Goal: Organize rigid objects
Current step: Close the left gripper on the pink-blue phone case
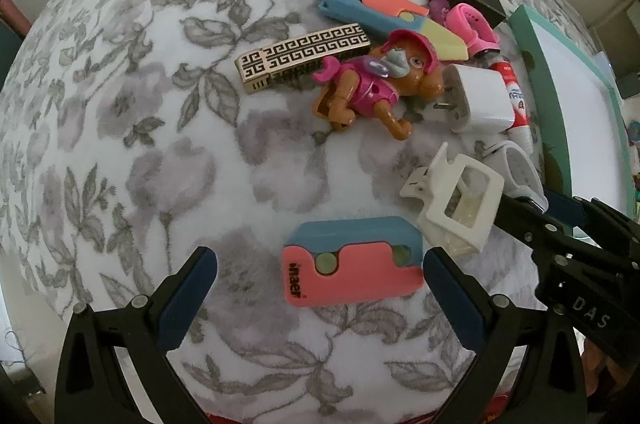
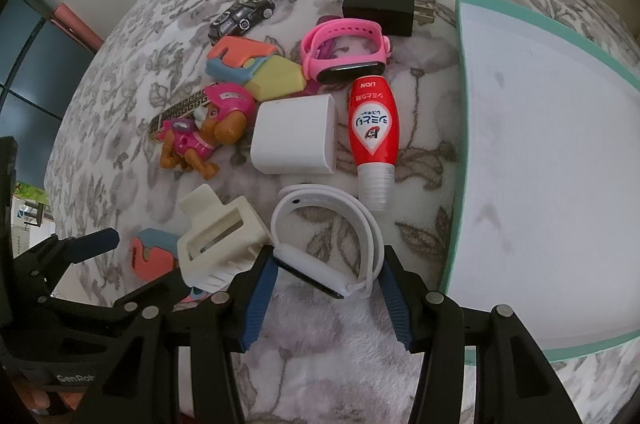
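Note:
My left gripper is open, its jaws either side of a short pink-and-blue toy cutter on the floral blanket; the right pad touches it. My right gripper is open around the face of a white smartwatch, the pads close to its sides. Beside the watch lies a cream hair claw clip, also in the left wrist view. Further off lie a white charger, a red tube, a pink pup toy, a pink watch and a long toy knife.
A teal-rimmed white box lid lies at the right. A black charger, a black toy car and a patterned gold bar lie at the far side. The right gripper's arm crosses the left wrist view.

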Demonstrator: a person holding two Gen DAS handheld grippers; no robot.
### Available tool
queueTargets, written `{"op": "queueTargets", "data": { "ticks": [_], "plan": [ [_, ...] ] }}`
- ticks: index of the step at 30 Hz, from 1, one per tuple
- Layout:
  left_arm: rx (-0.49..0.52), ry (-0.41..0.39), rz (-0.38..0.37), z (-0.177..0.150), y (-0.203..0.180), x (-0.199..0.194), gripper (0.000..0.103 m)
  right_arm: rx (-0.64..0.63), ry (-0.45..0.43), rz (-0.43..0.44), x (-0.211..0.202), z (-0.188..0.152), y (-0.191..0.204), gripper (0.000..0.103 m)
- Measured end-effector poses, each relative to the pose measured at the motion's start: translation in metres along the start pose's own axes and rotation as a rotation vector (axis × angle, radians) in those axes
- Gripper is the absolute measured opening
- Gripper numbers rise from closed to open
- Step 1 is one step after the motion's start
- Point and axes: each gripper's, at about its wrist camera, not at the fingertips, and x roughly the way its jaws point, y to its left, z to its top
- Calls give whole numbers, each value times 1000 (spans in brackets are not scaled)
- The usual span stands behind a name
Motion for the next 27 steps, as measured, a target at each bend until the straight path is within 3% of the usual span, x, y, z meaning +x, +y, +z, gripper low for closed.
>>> {"op": "queueTargets", "data": {
  "ticks": [4, 8, 16, 20, 27],
  "plan": [
    [18, -2, -11, 0, 6, 3, 102, -3, -1, -6, 0, 0, 1, 54],
    [61, -25, 31, 2, 4, 2, 102, -2, -1, -5, 1, 0, 2, 54],
    [45, -51, 87, 6, 22, -2, 102, -6, -2, -9, 1, 0, 2, 54],
    [90, -69, 138, 6, 14, -3, 102, -21, -3, -26, 2, 1, 5, 54],
    [119, -44, 144, 3, 3, 9, 102, -39, -11, -48, 4, 2, 9, 54]
  ]
}}
